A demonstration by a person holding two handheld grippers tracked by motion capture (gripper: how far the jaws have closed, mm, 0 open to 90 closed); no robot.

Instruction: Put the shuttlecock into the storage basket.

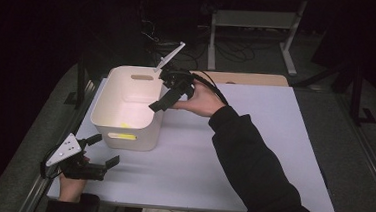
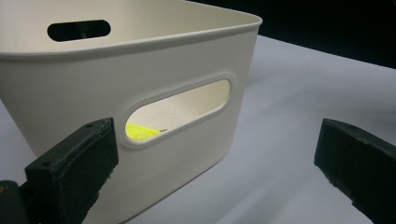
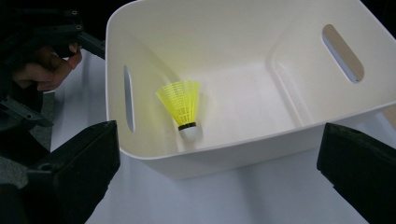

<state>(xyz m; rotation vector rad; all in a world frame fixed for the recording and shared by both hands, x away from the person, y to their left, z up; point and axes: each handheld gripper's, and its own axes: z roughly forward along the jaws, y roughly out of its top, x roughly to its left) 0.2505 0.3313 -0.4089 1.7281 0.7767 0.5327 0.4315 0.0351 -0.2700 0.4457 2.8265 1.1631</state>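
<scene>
A white plastic bin (image 1: 124, 131) with slot handles stands on the left half of the table. In the right gripper view a yellow shuttlecock (image 3: 182, 105) lies on the bin's floor (image 3: 243, 79), cork end toward the near wall. Its yellow skirt shows through the handle slot (image 2: 140, 132) in the left gripper view. My right gripper (image 1: 169, 95) hovers over the bin's right rim, open, with nothing between its jaws (image 3: 219, 168). My left gripper (image 1: 103, 150) rests low at the table's near left corner, open and empty, facing the bin's near wall (image 2: 70, 84).
The white table top (image 1: 253, 140) stretches to the right of the bin. A wooden board (image 1: 248, 78) lies at its far edge. A metal frame (image 1: 252, 20) and cables stand on the dark floor behind. The person's other hand (image 3: 46, 70) shows beyond the bin.
</scene>
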